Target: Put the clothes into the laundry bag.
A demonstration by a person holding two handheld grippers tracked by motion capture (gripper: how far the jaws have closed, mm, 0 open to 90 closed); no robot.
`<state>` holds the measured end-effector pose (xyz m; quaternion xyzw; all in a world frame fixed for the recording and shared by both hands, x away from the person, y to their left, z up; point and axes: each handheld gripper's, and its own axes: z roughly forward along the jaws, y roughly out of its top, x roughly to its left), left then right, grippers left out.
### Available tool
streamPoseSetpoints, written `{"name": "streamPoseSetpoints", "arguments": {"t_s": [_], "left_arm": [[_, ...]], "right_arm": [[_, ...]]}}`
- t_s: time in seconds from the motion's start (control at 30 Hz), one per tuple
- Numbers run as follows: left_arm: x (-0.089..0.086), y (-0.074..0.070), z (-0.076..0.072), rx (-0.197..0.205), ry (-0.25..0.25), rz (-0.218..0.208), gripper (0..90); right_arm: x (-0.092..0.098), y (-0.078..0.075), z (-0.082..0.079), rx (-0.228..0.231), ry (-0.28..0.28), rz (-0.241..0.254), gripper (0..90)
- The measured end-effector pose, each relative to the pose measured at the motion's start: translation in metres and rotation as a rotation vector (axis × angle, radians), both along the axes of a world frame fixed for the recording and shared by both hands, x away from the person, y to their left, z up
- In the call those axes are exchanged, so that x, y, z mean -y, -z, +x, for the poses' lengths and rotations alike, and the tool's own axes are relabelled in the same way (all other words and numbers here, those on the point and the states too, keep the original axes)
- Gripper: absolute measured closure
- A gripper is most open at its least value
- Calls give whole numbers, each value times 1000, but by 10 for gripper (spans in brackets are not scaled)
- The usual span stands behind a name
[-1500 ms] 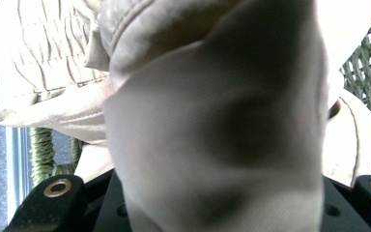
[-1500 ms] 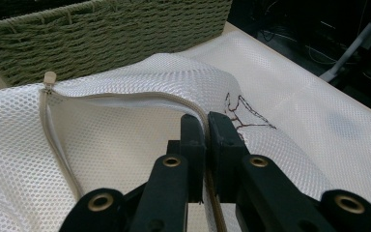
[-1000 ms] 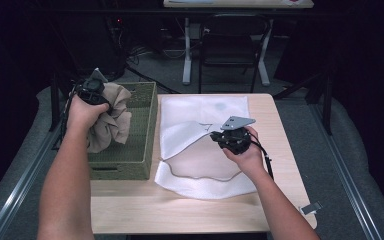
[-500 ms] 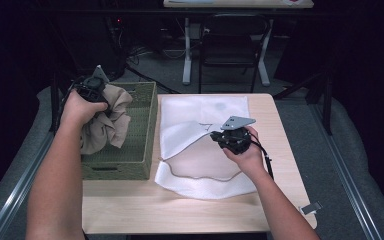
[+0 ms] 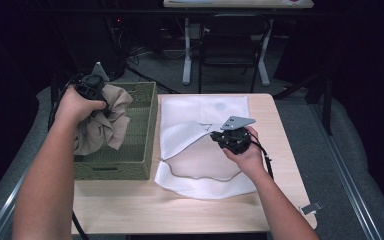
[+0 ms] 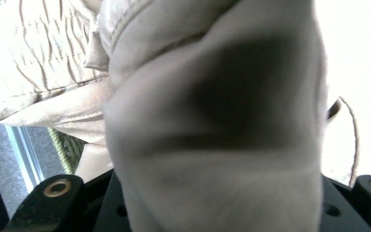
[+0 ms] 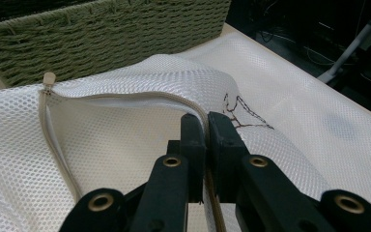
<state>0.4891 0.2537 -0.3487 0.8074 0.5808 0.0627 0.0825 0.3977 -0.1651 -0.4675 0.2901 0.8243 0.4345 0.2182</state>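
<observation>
Left gripper, upper left of the high view, clamped on a beige garment hanging over the green basket. Right gripper pinched shut on the zippered edge of the white mesh bag, spread mid-frame on the table.

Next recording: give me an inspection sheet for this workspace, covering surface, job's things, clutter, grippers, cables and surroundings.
Surface: light wooden table, bare along the near edge.
Job's things: crumpled beige fabric garment held above the green woven basket; white mesh zip bag lies flat beside the basket, its zipped edge lifted.
Clutter: small grey clip at the table's near right corner.
Grippers: left gripper shut on the garment; right gripper shut on the bag's zipper edge.
Cables: black cable trails from the right gripper along the forearm.
Surroundings: dark room, grey floor, black chair and another table behind.
</observation>
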Motion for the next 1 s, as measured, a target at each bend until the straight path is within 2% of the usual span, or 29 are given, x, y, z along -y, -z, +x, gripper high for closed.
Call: {"name": "streamPoseSetpoints", "arguments": {"t_s": [0.3, 0.5, 0.87, 1.0], "left_arm": [[-3, -16, -7, 13, 1, 9, 686], [-3, -20, -10, 13, 14, 7, 686], [18, -27, -18, 19, 115, 28, 686], [27, -28, -23, 22, 155, 25, 686]], "right_arm": [[0, 0, 0, 4, -3, -1, 858], [0, -1, 0, 3, -2, -1, 858], [0, -1, 0, 3, -3, -1, 858], [1, -1, 0, 3, -2, -1, 858]]}}
